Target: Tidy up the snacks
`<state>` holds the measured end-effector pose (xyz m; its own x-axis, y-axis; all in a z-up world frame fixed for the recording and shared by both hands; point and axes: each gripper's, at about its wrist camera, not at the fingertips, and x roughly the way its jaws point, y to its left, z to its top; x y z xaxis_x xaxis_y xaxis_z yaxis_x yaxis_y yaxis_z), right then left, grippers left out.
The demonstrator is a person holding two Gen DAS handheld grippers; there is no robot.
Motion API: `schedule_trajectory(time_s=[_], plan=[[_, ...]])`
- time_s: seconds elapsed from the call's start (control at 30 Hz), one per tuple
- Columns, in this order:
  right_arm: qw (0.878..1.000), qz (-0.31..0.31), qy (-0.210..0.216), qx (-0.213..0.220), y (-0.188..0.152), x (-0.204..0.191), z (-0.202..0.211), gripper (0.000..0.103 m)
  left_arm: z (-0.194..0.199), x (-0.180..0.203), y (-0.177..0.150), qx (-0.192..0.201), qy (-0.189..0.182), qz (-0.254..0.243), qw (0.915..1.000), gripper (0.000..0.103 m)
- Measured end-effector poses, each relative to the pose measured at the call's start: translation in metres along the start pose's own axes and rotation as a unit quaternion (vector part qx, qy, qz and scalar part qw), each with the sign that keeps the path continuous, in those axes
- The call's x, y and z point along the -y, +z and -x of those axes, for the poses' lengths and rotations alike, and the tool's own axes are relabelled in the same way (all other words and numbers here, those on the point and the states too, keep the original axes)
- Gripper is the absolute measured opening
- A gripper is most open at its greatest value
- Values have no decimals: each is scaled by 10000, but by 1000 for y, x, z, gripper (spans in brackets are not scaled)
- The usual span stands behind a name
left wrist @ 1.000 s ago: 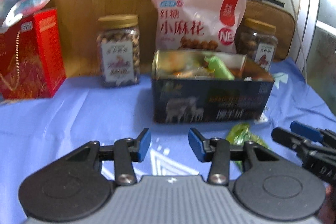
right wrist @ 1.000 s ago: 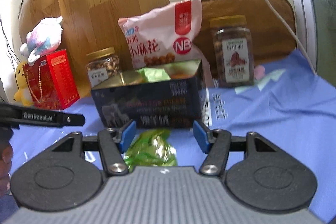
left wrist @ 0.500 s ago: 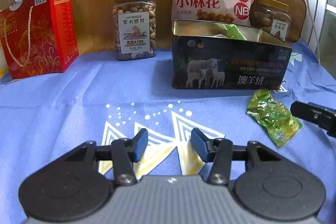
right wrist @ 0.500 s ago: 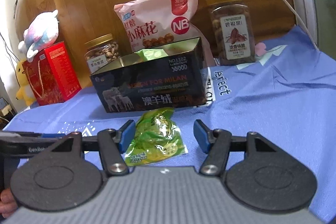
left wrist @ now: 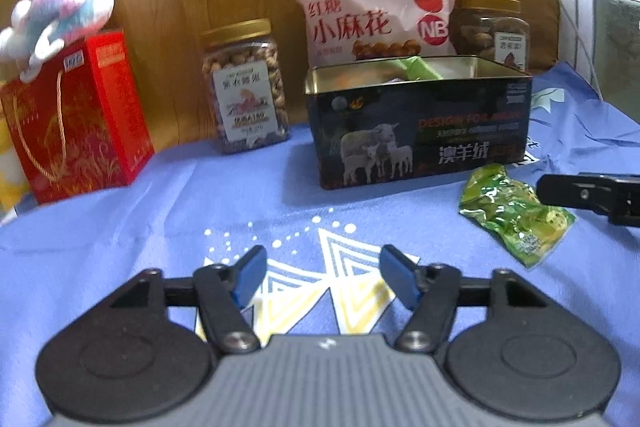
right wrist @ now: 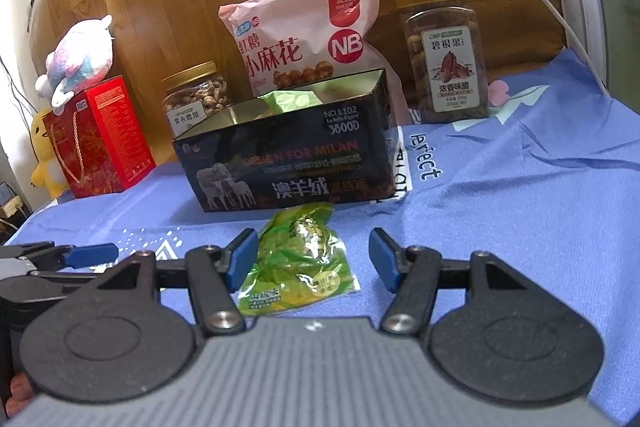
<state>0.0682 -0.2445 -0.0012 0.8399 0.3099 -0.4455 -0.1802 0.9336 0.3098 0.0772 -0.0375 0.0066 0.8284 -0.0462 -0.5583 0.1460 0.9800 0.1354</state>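
Blue cloth (right wrist: 520, 195) carries the open tin (right wrist: 288, 163) — snacks inside. Green packet (right wrist: 300, 259) lies on cloth just before the tin, between the spread, untouching jaws of right gripper (right wrist: 312, 259). Left gripper (left wrist: 322, 277) just widened — nothing between.

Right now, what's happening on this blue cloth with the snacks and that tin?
A person is sorting snacks with a handheld gripper in each hand. The right gripper is open, and the green snack packet lies on the blue cloth between its fingers, not yet gripped. The left gripper is empty over bare cloth, its jaws just opened wider. Behind the packet stands the open dark tin, already holding some packets. Behind it are two nut jars and a pink snack bag.
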Motion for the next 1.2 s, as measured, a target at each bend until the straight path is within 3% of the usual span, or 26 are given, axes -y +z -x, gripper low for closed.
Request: schedule_trajectory(time_s=[0.33,0.57,1.2], plan=[[9996,215,-24,-165,-1,-7,-3,73,-2,-5,-1,-106,-228,123,9996,77],[9998,188,-25,-117,-1,-6,-1,73,2,-1,-2,43,-248,24,9997,87],[9980,493,13,-396,-3,-16,-5,80,-6,-8,-1,-192,-408,217,9987,88]])
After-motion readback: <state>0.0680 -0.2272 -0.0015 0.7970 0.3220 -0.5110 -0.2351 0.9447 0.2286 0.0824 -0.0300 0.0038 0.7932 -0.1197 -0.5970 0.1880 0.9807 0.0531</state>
